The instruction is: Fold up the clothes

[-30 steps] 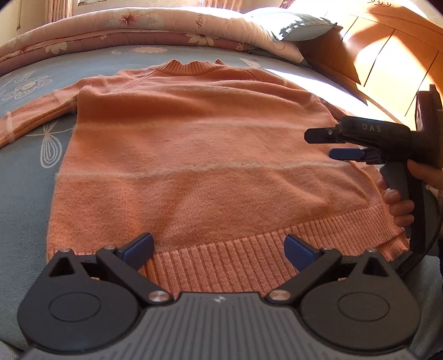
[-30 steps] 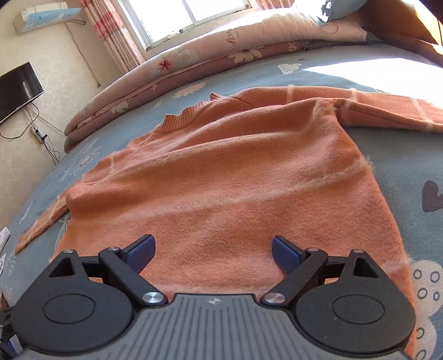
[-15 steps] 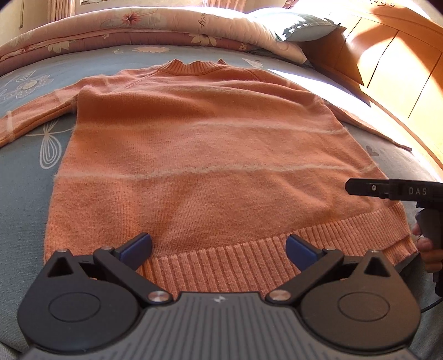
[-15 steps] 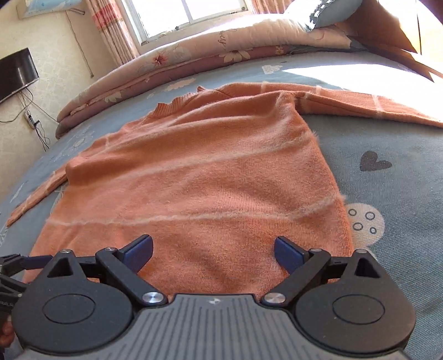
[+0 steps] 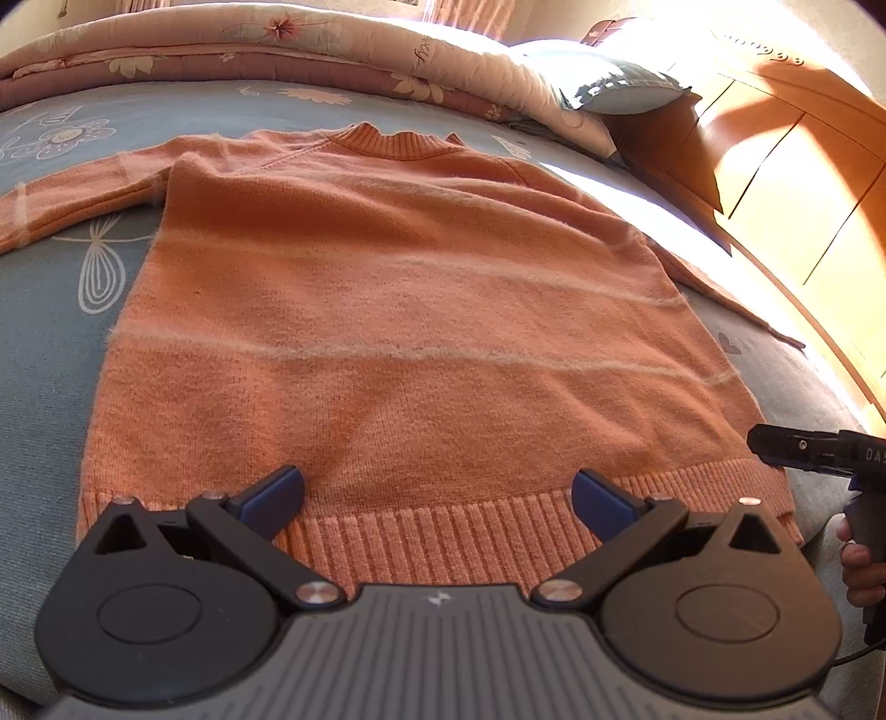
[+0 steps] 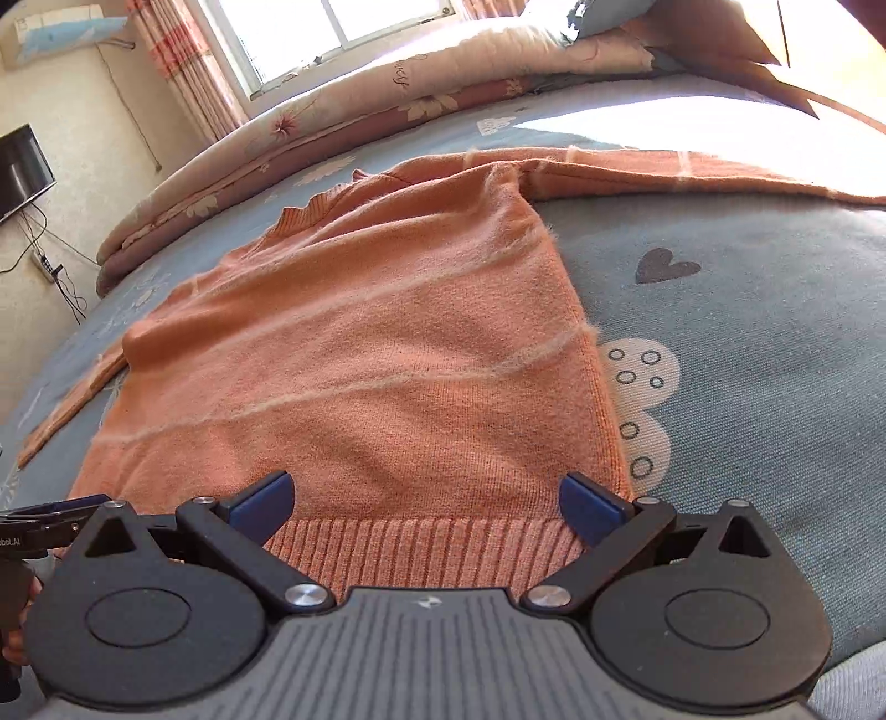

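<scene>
An orange sweater [image 5: 398, 332] is laid flat, face up, on a blue patterned sheet [image 5: 50, 332]. All places are given from the sweater. Its ribbed collar [image 5: 398, 141] is turned toward a folded quilt [image 5: 277, 44]; its ribbed hem [image 5: 421, 531] lies nearest the cameras. One sleeve [image 5: 66, 194] is stretched out to the left, the other [image 6: 692, 171] to the right, into a sunlit patch. Pale stripes are seen across the body.

The left gripper [image 5: 437, 495] is held above the hem, jaws spread wide, nothing between the blue pads; the hem is seen in the gap below. The right gripper [image 6: 426, 501] is held above the hem's right corner, jaws opening, now wide, nothing pinched. From the left view its tip is seen just off the right hem corner, with fingers [image 5: 855, 559] wrapped on its handle.

A wooden headboard [image 5: 803, 183] and a pillow [image 5: 620, 83] are noted beyond the right sleeve. A window [image 6: 332, 27] and a dark screen [image 6: 22, 166] are noted beyond the quilt.
</scene>
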